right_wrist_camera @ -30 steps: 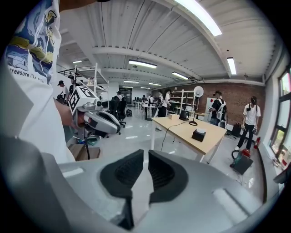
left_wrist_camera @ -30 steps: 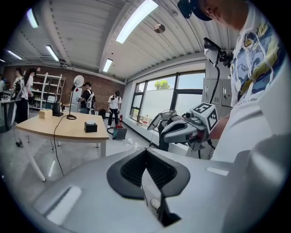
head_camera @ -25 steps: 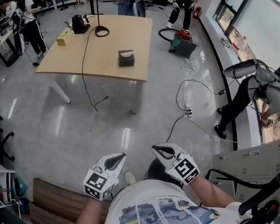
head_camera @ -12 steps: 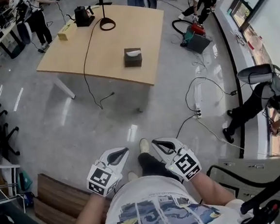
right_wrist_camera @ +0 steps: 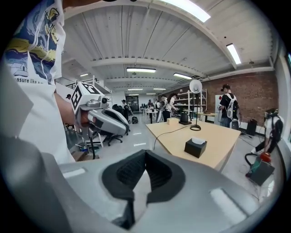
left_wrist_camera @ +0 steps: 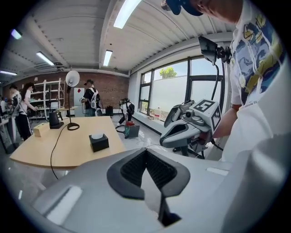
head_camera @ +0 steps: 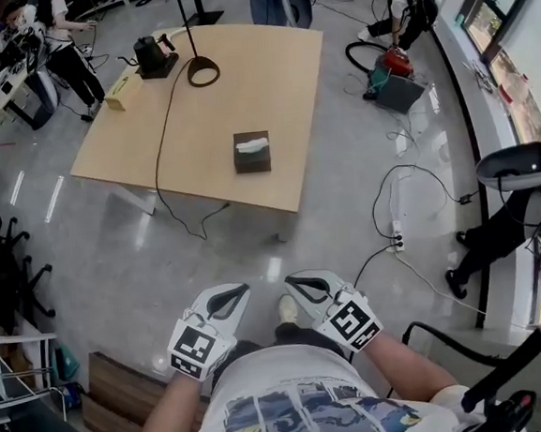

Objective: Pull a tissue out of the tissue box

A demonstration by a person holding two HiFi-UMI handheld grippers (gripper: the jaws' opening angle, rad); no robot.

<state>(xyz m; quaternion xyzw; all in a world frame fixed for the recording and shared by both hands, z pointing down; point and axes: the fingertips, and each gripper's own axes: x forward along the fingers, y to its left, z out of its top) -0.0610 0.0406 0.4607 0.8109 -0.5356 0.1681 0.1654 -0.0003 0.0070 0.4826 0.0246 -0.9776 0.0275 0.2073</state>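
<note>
A dark tissue box [head_camera: 252,153] with a white tissue poking from its top stands near the front edge of a light wooden table [head_camera: 258,70], several steps ahead of me. It also shows small in the left gripper view as the tissue box [left_wrist_camera: 98,142] and in the right gripper view as the tissue box [right_wrist_camera: 195,147]. My left gripper [head_camera: 234,292] and right gripper [head_camera: 297,281] are held side by side in front of my chest, over the floor, far short of the table. Both are shut and hold nothing.
On the table stand a black kettle [head_camera: 153,53], a lamp with a ring base [head_camera: 203,72] and a yellow box [head_camera: 120,90]; a black cable [head_camera: 165,172] hangs to the floor. Floor cables and a power strip [head_camera: 400,239] lie right. Office chairs [head_camera: 2,262] stand left. People work around the room.
The table and tissue box have drawn closer and lower in the head view as I walk forward. Both grippers travel with me and stay shut.
</note>
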